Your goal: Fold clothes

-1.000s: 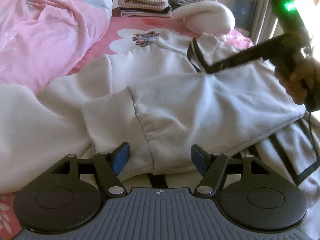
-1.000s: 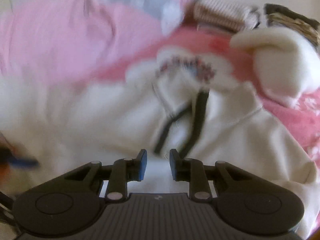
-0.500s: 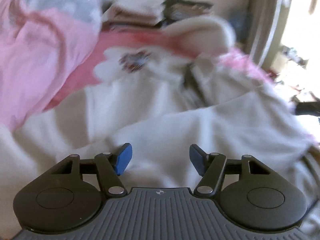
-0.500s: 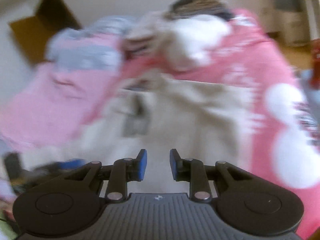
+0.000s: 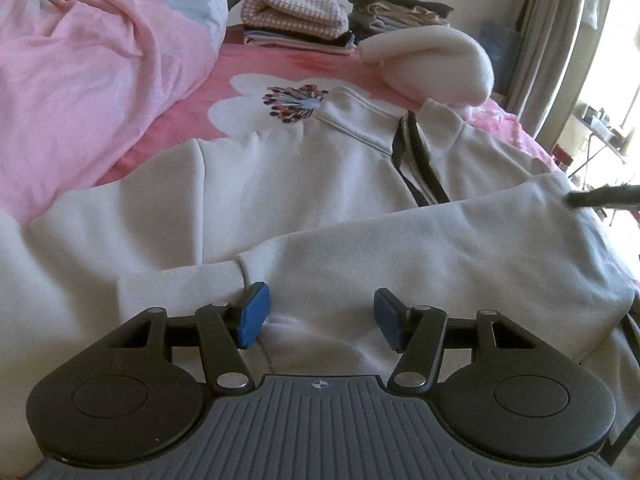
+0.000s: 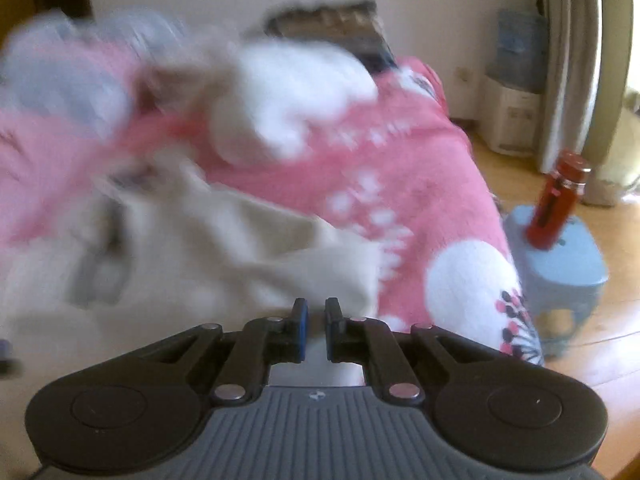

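Cream fleece zip-neck sweatshirt [image 5: 320, 200] on pink floral bed [image 5: 256, 60]: left gripper [image 5: 316, 314], fingers wide, should pinch the folded sleeve's cuff squarely; right gripper [image 6: 313, 328], fingers narrow, apparently empty.

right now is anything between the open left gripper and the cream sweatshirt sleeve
Nothing visible. The left gripper is open right over the folded sleeve of the cream zip-neck sweatshirt, cloth showing between its blue pads.
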A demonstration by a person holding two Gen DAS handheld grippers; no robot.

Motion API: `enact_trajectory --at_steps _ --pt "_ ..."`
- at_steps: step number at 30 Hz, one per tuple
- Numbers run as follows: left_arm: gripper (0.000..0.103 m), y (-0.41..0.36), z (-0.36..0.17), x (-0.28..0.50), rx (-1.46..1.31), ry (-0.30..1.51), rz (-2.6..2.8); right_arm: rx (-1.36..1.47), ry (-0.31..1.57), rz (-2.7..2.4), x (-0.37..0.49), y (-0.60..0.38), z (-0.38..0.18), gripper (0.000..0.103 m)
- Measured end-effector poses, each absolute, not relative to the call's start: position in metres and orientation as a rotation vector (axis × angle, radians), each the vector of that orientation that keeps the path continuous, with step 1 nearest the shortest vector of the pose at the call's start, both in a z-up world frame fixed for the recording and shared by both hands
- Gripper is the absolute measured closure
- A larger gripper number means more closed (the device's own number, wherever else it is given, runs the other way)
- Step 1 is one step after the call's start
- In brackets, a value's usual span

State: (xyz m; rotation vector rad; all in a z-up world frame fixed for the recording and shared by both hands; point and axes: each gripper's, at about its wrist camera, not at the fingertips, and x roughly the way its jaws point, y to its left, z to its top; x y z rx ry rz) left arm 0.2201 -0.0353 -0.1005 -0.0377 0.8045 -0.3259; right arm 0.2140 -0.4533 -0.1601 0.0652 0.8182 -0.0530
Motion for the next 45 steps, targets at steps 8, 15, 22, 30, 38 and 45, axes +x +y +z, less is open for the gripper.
enact_trajectory --at_steps 8,15,22,30,38,45 --pt "0.044 -0.034 -0.1 0.221 -0.039 0.808 -0.333 0.152 0.785 -0.088 0.229 -0.449 -0.155 0.094" --pt "0.044 -0.035 -0.1 0.221 -0.023 0.811 -0.344 0.301 0.765 -0.213 0.238 -0.48 -0.158 0.095" --pt "0.037 -0.039 -0.097 0.221 -0.025 0.802 -0.344 0.479 0.804 -0.157 0.164 -0.508 -0.116 0.094" --pt "0.036 -0.047 -0.069 0.203 -0.032 0.777 -0.373 0.43 0.94 -0.02 0.088 -0.485 -0.088 0.091" --pt "0.036 -0.038 -0.039 0.175 -0.037 0.807 -0.397 0.327 0.951 0.082 0.089 -0.447 -0.102 0.091" --pt "0.036 -0.032 -0.039 0.143 0.002 0.888 -0.393 0.063 0.974 0.069 0.112 -0.428 -0.157 0.089"
